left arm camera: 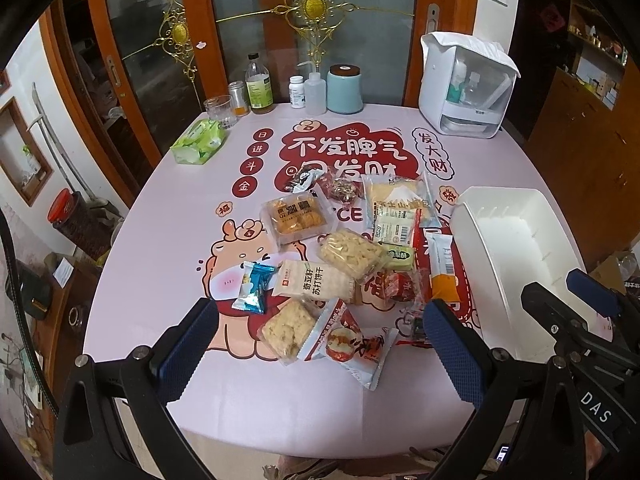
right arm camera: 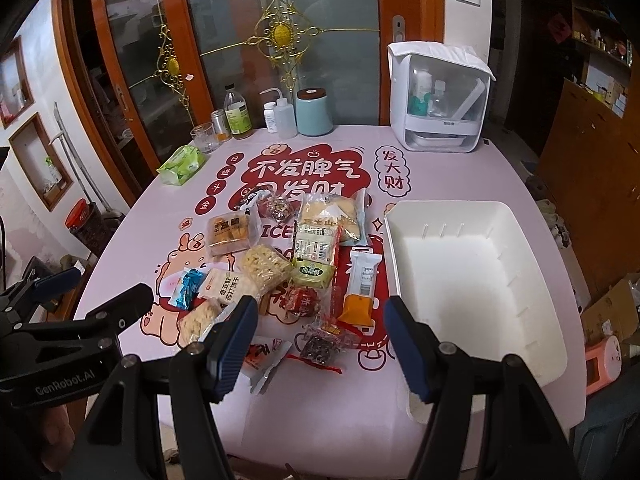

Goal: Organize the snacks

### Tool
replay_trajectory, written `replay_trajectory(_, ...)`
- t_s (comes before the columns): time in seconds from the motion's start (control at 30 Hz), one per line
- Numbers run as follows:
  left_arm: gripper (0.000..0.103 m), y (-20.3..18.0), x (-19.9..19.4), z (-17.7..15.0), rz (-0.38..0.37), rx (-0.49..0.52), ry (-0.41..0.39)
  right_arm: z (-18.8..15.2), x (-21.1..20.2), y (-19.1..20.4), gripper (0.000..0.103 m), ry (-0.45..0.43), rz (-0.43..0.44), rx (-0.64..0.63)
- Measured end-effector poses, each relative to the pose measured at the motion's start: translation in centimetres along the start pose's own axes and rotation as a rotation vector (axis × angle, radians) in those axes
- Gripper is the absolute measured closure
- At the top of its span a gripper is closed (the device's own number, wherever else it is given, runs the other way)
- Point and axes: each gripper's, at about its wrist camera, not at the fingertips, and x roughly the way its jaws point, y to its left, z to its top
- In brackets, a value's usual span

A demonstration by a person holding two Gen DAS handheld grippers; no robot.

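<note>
Several wrapped snacks lie heaped mid-table: a clear pastry tray (left arm camera: 294, 216), a white cracker pack (left arm camera: 310, 282), a blue candy (left arm camera: 252, 284) and an orange-and-white bar (right arm camera: 360, 284). A red-and-white pack (left arm camera: 352, 344) and a dark nut pack (right arm camera: 320, 346) lie nearest me. To the right of the pile stands an empty white bin (right arm camera: 480, 280), also in the left wrist view (left arm camera: 508, 232). My left gripper (left arm camera: 320, 306) hangs open above the near snacks, holding nothing. My right gripper (right arm camera: 322, 304) is open too, above the pile's right end beside the bin.
Along the back edge stand a glass (left arm camera: 220, 110), bottles, a blue canister (left arm camera: 344, 88) and a white cabinet-like box (left arm camera: 464, 84). A green tissue pack (left arm camera: 198, 144) lies back left. The pink printed tablecloth (left arm camera: 160, 240) shows bare on the left and in front.
</note>
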Motion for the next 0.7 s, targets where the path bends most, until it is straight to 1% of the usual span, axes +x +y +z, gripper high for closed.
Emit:
replay_trajectory(0.43,0.001,-0.4,-0.7,-1.2,0.024,-0.035,-0.009,-0.6,-0.4,0.0,0.037,-0.002,0.034,-0.020)
replay_trajectory(0.7,0.001,0.4,-0.6,-1.9,0.040,-0.041,0.006,-0.6,0.5,1.4,0.037,0.021,0.040,-0.027)
